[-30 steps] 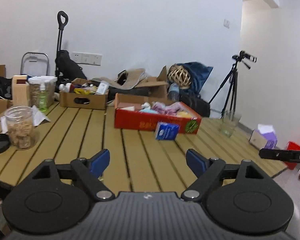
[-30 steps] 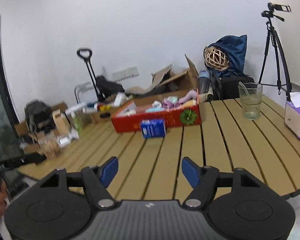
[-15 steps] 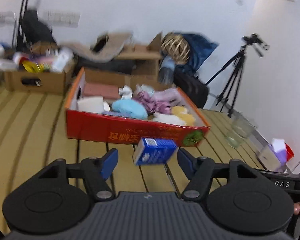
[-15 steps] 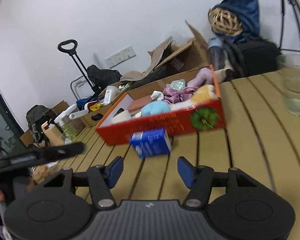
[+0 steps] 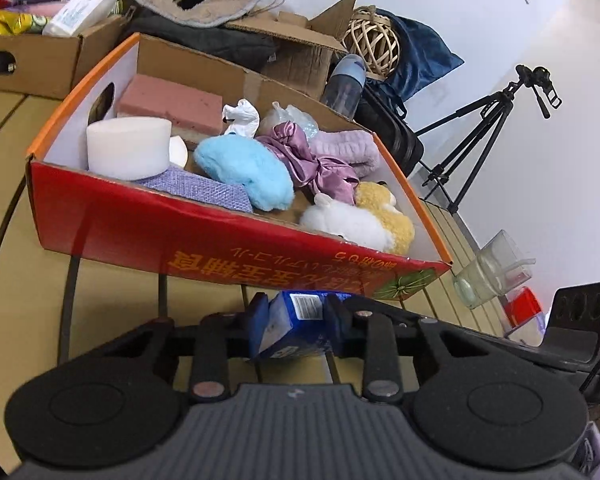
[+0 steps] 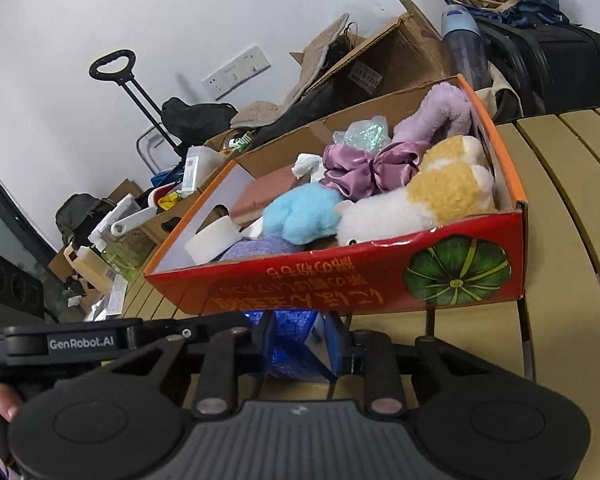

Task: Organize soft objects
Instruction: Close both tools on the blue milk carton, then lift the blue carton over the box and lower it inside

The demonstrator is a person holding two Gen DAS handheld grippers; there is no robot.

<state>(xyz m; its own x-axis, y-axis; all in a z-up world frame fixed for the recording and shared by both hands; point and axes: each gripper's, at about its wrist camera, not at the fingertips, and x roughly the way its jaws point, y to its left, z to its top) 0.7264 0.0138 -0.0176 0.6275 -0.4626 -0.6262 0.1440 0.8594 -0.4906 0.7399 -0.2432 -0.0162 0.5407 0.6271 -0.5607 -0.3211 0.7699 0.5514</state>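
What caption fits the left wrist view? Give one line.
Left gripper closing on a blue tissue pack before the red box of soft objects.

Left gripper [image 5: 294, 326]: pitched down, jaws just closed in, pads pressing both sides of a blue pack [image 5: 292, 330]. Right gripper [image 6: 300, 340]: same pose, clamped on it. A hand [image 6: 4, 400] shows at 8 o'clock.

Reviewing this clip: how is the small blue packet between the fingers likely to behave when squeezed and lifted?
The small blue packet looks soft-sided, so it will probably dent rather than resist. It seems light for its size. With both the left gripper and right gripper closing on it, it may crumple or twist between them.
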